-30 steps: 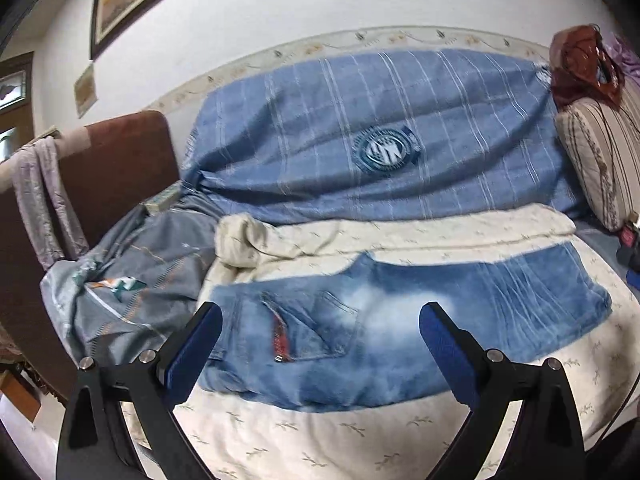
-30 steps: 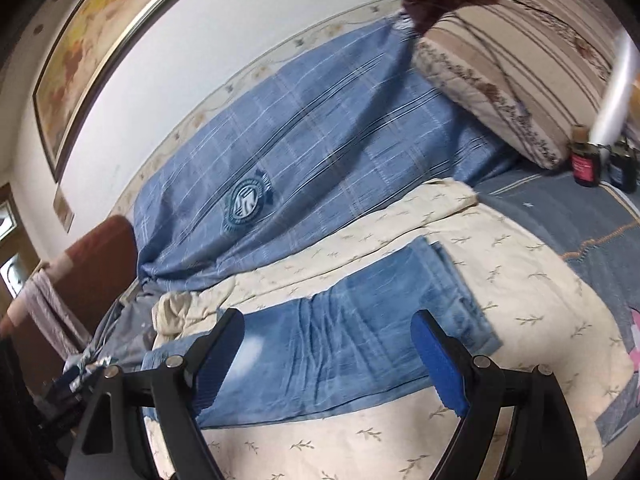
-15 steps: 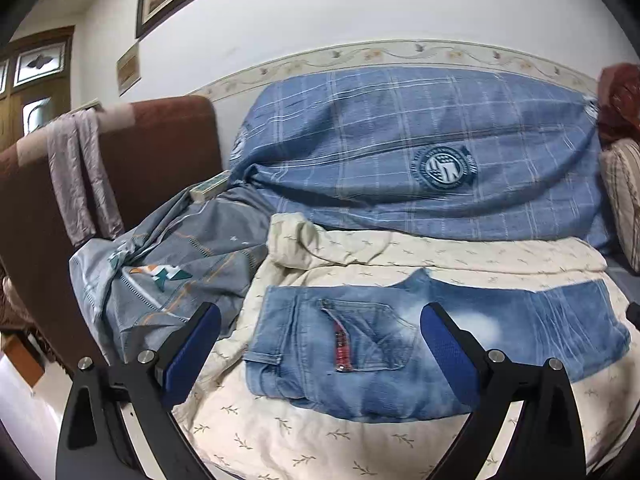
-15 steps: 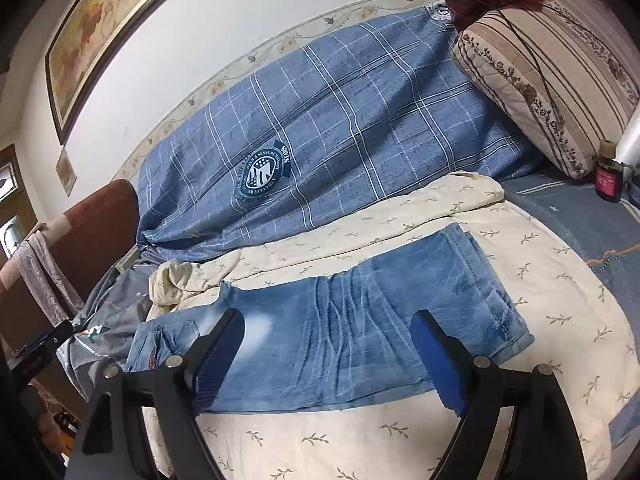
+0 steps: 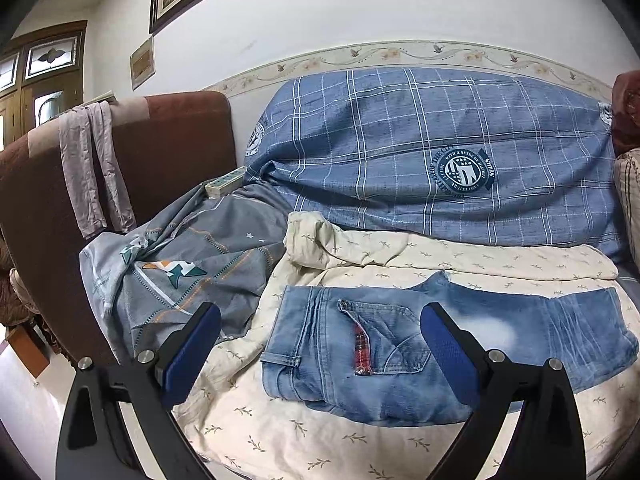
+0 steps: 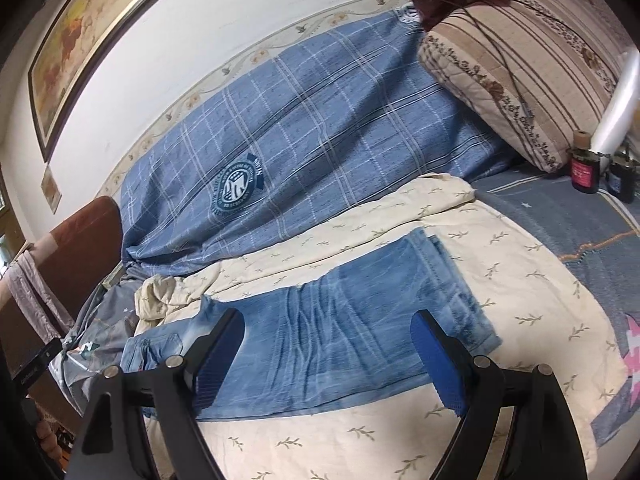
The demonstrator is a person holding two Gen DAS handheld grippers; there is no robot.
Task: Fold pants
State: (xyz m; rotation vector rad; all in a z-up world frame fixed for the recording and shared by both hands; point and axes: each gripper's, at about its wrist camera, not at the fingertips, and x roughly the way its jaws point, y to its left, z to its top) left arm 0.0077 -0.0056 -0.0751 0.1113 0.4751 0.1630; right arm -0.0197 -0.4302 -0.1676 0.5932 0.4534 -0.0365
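Two hand-held grippers (image 5: 320,344) (image 6: 328,356) gape empty — jeans (image 5: 420,344) flat on cream sheet (image 5: 320,440), possibly bed.

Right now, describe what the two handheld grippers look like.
Both look alike. The left gripper has two matte black angular arms with triangular cut-outs and round silver screws, and jaws faced with textured blue pads. The right gripper has the same black frame, silver screws and ribbed blue pads. No cables or markings show on either.

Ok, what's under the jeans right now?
The jeans lie flat on a cream leaf-print blanket, which shows on all sides of them. What lies under the blanket there is covered; grey-blue bedding shows past its edge.
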